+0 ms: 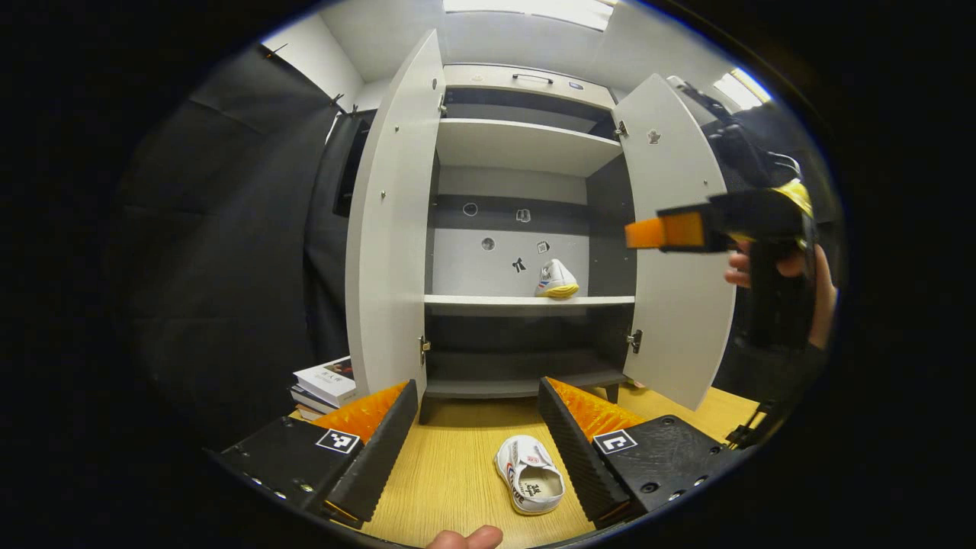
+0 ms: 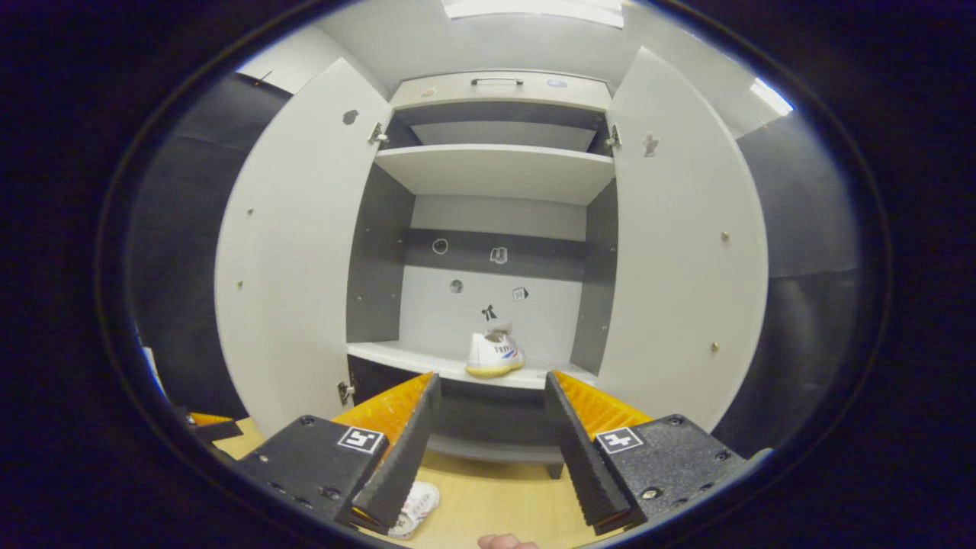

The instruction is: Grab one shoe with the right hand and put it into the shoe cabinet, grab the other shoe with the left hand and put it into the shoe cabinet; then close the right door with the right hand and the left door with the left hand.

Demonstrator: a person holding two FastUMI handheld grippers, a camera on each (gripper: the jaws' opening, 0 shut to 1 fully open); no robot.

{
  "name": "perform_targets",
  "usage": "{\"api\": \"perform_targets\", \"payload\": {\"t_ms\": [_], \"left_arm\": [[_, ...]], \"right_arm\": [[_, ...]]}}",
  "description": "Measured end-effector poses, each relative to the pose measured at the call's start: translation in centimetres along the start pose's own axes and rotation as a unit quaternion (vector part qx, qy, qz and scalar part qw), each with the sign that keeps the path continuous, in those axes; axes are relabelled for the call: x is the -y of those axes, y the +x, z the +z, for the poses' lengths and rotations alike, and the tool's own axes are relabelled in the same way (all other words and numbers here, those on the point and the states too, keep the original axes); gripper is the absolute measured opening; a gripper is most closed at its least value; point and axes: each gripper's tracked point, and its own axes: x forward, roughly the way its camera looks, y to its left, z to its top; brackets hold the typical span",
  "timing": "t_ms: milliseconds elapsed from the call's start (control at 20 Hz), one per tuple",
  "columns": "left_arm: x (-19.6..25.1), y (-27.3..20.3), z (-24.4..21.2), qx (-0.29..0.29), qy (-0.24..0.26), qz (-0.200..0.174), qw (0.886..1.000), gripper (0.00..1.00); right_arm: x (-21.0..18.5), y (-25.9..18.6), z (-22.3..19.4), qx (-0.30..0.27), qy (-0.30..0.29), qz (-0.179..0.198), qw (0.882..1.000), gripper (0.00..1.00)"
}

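While faint, books (image 1: 326, 381) beside cabinet (image 1: 526, 145).

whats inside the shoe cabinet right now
One white shoe sits on the middle shelf of the shoe cabinet, toward its right side. The upper shelf's top surface is hidden from below.

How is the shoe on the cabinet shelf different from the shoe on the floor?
The shoe on the shelf sits upright inside the shoe cabinet, its sole down. The shoe on the floor lies outside, in front of the cabinet, between the left gripper fingers, its opening facing up. Both are white with small coloured markings, apparently a pair.
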Motion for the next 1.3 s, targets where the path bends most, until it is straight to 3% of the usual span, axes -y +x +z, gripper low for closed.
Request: {"api": "perform_targets", "payload": {"t_ms": [150, 550, 950, 1300], "left_arm": [[0.3, -0.1, -0.4, -0.004, 0.005, 0.001, 1.000, 0.95], [2.6, -0.7, -4.3, -0.050, 0.024, -0.021, 0.998, 0.95], [3.4, 0.0, -9.4, -0.116, 0.022, -0.038, 0.992, 0.96], [3.3, 2.2, -16.7, -0.218, 0.011, -0.055, 0.974, 0.96]], "right_arm": [[-0.6, -3.4, -2.5, -0.004, 0.026, -0.001, 1.000, 0.95], [0.3, -8.7, -7.1, -0.011, 0.014, -0.036, 0.999, 0.97], [2.4, -9.6, -9.1, -0.034, 0.030, -0.057, 0.997, 0.97], [3.3, -9.4, -10.4, -0.053, 0.043, -0.060, 0.996, 0.97]]}}
